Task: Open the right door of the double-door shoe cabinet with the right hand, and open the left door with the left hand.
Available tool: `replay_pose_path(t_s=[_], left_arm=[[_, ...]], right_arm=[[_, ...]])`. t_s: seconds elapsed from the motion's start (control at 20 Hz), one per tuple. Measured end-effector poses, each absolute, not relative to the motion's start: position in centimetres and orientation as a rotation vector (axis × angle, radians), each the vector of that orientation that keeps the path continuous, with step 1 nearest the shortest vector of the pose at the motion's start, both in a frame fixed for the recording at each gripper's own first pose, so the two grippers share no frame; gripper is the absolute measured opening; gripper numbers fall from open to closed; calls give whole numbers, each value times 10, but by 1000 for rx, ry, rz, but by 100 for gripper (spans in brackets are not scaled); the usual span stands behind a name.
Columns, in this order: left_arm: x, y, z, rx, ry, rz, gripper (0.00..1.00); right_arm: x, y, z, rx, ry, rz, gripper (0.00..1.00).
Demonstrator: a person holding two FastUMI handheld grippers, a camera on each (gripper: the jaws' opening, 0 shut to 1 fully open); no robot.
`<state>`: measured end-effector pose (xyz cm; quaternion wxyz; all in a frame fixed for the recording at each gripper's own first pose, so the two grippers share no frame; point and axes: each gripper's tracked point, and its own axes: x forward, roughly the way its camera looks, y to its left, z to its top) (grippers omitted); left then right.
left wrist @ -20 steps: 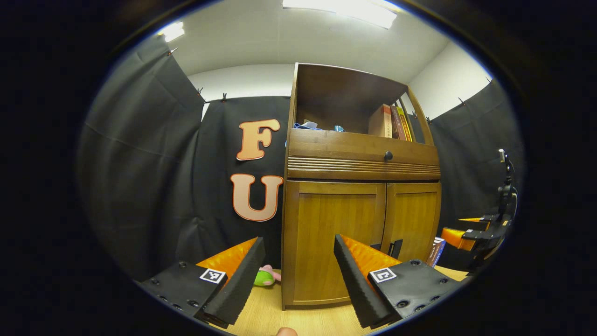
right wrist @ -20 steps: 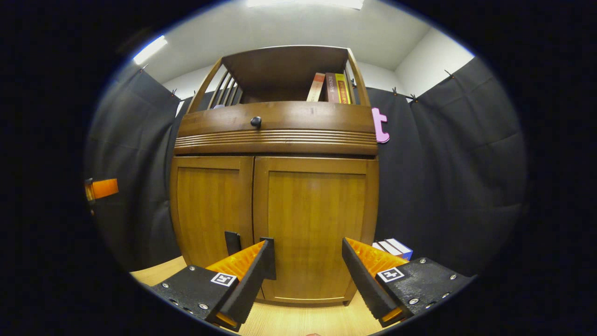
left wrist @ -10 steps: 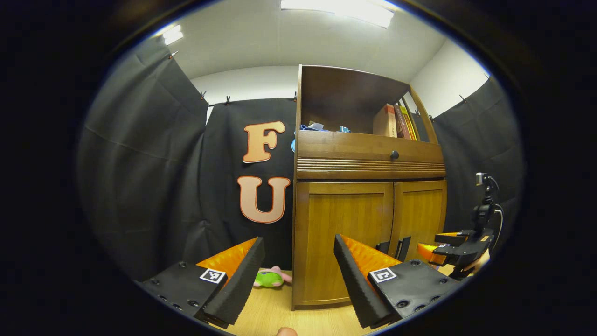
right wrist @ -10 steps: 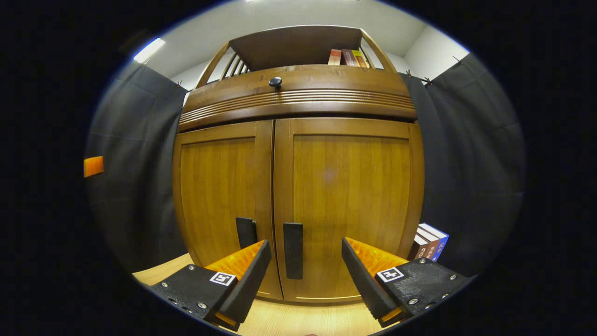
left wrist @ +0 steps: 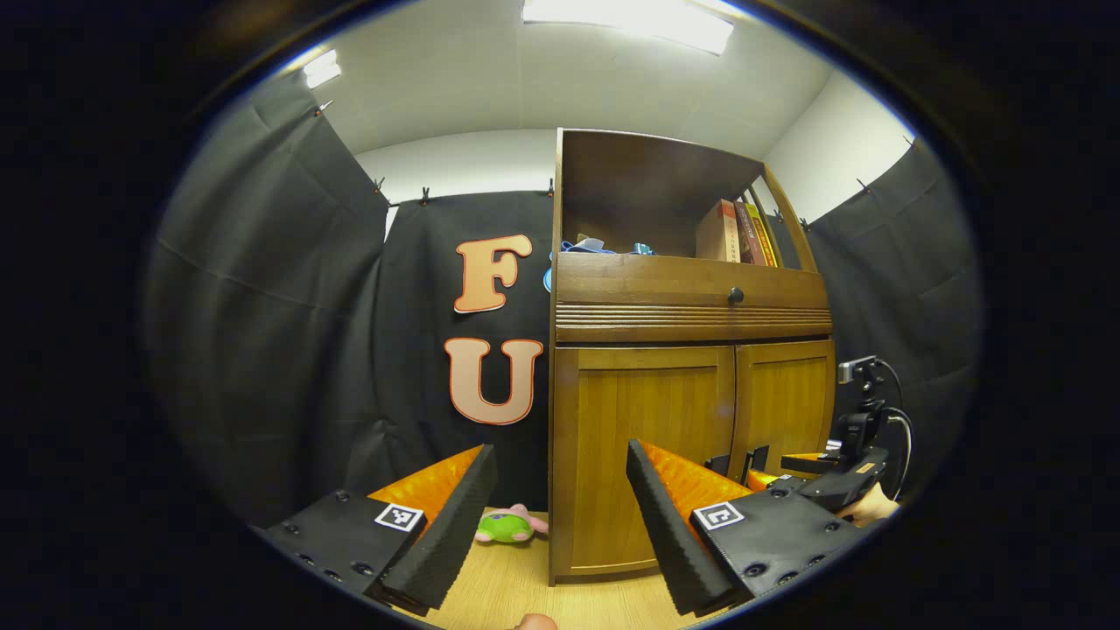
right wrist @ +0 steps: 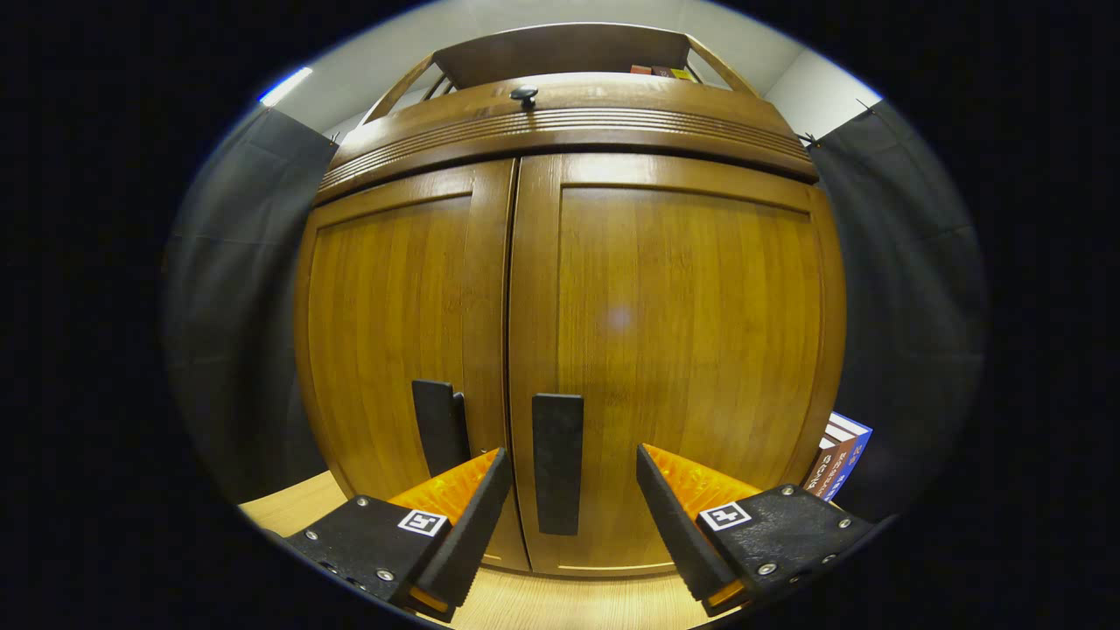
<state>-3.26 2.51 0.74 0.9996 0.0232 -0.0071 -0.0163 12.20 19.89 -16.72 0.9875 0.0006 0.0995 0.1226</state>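
Observation:
A brown wooden shoe cabinet (left wrist: 691, 315) stands with both doors closed. In the right gripper view the right door (right wrist: 682, 350) and left door (right wrist: 394, 324) loom close, each with a dark vertical handle: right handle (right wrist: 557, 462), left handle (right wrist: 435, 426). My right gripper (right wrist: 569, 516) is open, and the right handle stands between its fingers, a short way ahead of the tips. My left gripper (left wrist: 560, 516) is open, back from the cabinet, facing its left front corner. In the left gripper view, the right gripper (left wrist: 814, 477) sits at the door handles (left wrist: 751, 462).
A green and pink plush toy (left wrist: 510, 525) lies on the wooden floor (left wrist: 516, 586) left of the cabinet. Books (right wrist: 838, 455) stand at the cabinet's right side. More books (left wrist: 739, 232) sit on the open top shelf above a drawer knob (left wrist: 736, 296).
My right gripper has moved in close to the doors, so the right handle now stands between its fingers. My left gripper has barely shifted.

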Motion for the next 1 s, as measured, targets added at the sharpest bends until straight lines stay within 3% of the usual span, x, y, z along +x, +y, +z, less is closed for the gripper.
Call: replay_pose_path(t_s=[0.3, 0.45, 0.5, 0.55, 0.6, 0.75, 0.8, 1.0], left_arm=[[-35, 27, 5, 45, -12, -30, 95], [-34, 32, 4, 49, -6, -16, 95], [-33, 32, 5, 49, -6, -13, 96], [-34, 32, 5, 48, -6, -12, 96], [-34, 31, 5, 46, -6, -13, 96], [-32, 28, 2, 50, 2, -19, 95], [-33, 27, 2, 50, 6, -22, 96], [-34, 24, 1, 45, 12, -24, 96]], right_arm=[[136, 206, -191, 89, 237, 238, 75], [138, 206, -196, 91, 252, 235, 63], [139, 209, -196, 94, 247, 243, 71], [138, 212, -194, 100, 242, 247, 64], [138, 212, -193, 102, 238, 249, 40], [137, 214, -194, 102, 241, 258, 27], [136, 214, -194, 97, 240, 260, 38], [132, 213, -195, 80, 237, 268, 36]])
